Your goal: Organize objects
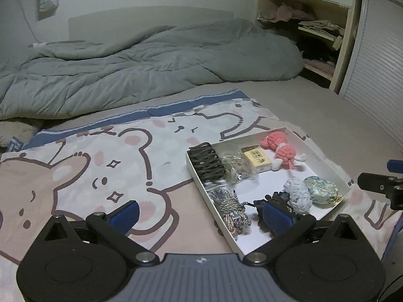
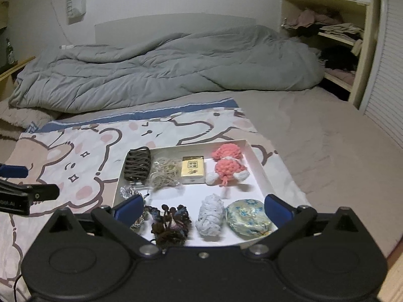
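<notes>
Between the right gripper's [image 2: 202, 210] spread jaws the tray [image 2: 259, 166] is sitting centred, left gripper [image 1: 200, 215] hovering open too, likely picking a target.

Bare cartoon-print blanket [image 1: 105, 166] left of the white box [image 2: 259, 168] gives open passage. Inside the box, a clear white strip runs mid-floor between the back row, with the pink knitted toy [image 2: 228, 164], and the front row, with the pale yarn bundle [image 2: 210, 215]. Grey duvet [image 2: 163, 70] walls off the far side.
</notes>
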`<act>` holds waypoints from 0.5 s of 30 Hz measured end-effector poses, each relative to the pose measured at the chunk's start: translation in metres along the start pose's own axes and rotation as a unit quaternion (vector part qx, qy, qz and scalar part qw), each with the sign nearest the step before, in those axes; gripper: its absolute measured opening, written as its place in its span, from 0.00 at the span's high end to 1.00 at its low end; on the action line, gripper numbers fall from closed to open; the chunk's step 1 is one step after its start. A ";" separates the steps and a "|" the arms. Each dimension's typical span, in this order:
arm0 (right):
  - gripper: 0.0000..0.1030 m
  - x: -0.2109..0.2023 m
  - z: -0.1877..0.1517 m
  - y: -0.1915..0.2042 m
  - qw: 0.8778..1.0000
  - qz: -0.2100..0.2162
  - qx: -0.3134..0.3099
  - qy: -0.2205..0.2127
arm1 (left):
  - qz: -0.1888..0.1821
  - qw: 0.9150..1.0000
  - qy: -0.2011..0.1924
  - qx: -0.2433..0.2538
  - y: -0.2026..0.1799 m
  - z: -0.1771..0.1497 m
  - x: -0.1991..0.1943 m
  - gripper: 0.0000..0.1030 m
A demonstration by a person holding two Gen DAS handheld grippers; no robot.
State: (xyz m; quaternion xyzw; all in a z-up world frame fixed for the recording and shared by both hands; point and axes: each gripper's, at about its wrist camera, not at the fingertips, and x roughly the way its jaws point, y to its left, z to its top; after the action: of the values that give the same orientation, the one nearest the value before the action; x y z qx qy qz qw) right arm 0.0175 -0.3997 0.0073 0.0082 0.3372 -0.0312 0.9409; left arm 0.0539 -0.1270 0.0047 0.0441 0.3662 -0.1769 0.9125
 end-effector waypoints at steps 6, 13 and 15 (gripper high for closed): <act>0.00 -0.012 -0.010 0.006 1.000 -0.009 0.002 -0.007 | 0.009 1.000 -0.005 0.008 -0.003 -0.010 -0.009 0.00; 0.00 -0.020 -0.023 0.010 1.000 -0.023 0.011 -0.006 | 0.006 1.000 -0.002 0.014 -0.008 -0.017 -0.014 0.00; 0.00 -0.020 -0.026 0.012 0.999 -0.032 0.011 -0.002 | 0.007 1.000 -0.003 0.016 -0.009 -0.017 -0.016 0.00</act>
State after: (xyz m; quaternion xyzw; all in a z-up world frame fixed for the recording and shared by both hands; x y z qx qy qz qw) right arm -0.0134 -0.3860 0.0000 0.0078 0.3350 -0.0647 0.9399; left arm 0.0292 -0.1269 0.0033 0.0611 0.3599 -0.1767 0.9141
